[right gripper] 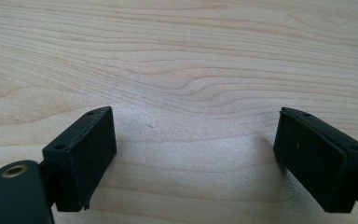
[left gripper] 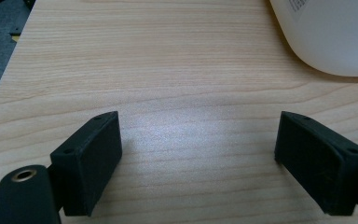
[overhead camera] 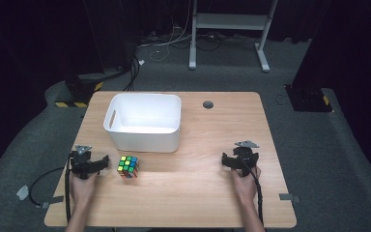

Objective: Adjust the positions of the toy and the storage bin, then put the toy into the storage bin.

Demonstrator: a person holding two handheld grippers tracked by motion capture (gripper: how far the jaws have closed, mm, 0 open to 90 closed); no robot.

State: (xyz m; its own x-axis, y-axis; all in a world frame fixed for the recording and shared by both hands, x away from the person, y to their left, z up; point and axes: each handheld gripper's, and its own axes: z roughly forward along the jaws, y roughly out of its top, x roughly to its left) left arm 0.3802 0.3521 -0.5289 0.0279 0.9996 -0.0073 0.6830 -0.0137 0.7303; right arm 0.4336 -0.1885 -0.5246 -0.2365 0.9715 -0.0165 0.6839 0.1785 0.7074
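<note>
A scrambled colour cube (overhead camera: 128,166) sits on the wooden table (overhead camera: 198,188), just in front of a white plastic bin (overhead camera: 144,121). My left gripper (overhead camera: 89,162) rests on the table a short way left of the cube, held in a hand. In the left gripper view my left gripper (left gripper: 198,158) stands open over bare wood, with the bin (left gripper: 328,32) at the upper right. My right gripper (overhead camera: 240,157) rests near the table's right side, far from the cube. Its jaws are wide apart too, my right gripper (right gripper: 196,156) holding nothing above the wood grain.
A dark round grommet (overhead camera: 207,104) is set in the table behind the bin. Cables (overhead camera: 38,186) trail off the left edge onto grey carpet. A white frame on legs (overhead camera: 229,29) stands on the floor beyond the table.
</note>
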